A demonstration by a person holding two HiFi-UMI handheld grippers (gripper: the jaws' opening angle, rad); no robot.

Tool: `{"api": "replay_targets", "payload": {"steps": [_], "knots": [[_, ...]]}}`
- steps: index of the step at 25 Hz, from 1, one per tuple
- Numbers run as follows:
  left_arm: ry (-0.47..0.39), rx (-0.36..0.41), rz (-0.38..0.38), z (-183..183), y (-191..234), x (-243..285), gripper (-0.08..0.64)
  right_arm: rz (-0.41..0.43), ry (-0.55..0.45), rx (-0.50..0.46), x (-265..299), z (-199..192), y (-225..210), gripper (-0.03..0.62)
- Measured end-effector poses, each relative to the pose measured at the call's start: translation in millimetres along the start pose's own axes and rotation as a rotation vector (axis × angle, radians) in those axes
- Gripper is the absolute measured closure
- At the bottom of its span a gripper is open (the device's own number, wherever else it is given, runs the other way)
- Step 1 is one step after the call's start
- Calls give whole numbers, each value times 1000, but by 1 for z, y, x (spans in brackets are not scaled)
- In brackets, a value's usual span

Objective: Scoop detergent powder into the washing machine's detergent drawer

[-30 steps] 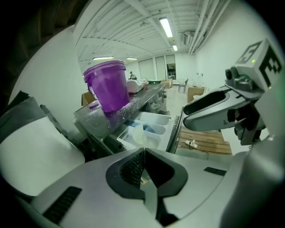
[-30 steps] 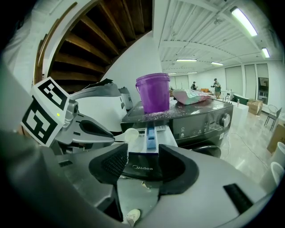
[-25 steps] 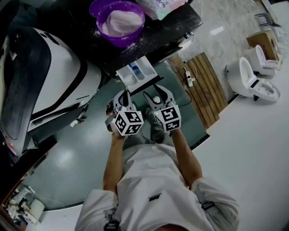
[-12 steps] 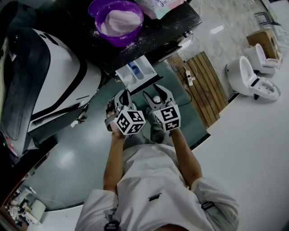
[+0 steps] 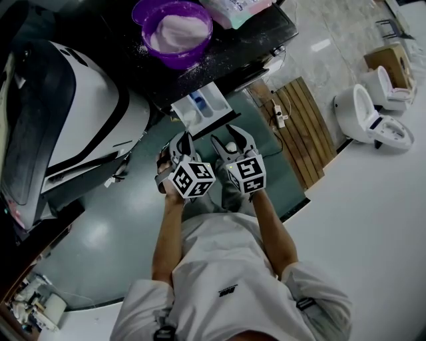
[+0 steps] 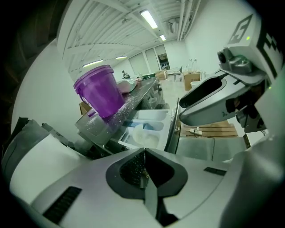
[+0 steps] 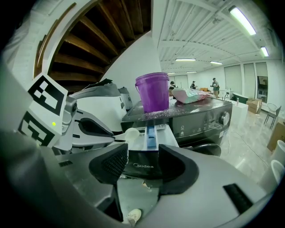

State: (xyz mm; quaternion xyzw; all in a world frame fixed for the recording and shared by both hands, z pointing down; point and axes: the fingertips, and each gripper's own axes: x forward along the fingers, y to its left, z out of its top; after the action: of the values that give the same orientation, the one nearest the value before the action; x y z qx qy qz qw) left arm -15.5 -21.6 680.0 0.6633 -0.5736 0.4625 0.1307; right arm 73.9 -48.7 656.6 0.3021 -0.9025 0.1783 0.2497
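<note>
The scoop (image 6: 140,131) shows only its white bowl; its handle is pinched edge-on in the closed left tongs (image 6: 144,153). "Midea" reads on the one open detergent drawer (image 7: 164,138), at 12 o'clock from the wide-open, empty right tongs (image 7: 143,161). One purple powder tub (image 5: 177,32) stands on the washer's top at 11 o'clock; the pack (image 5: 234,9) beside it is cut off.

Open workshop hall, strip lights (image 7: 242,20), washing machine (image 7: 196,116), toilets (image 5: 367,120) (standing loose on floor (image 5: 373,220))
</note>
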Motion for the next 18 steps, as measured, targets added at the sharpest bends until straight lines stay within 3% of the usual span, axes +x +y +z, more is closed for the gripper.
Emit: {"api": "replay_targets", "payload": {"steps": [12, 18], "knots": [[-12, -43, -39, 1, -1, 0, 545, -10, 4, 0, -1, 0, -4, 376], [-124, -176, -86, 12, 6, -10, 545, -16, -3, -15, -2, 6, -4, 376]]}}
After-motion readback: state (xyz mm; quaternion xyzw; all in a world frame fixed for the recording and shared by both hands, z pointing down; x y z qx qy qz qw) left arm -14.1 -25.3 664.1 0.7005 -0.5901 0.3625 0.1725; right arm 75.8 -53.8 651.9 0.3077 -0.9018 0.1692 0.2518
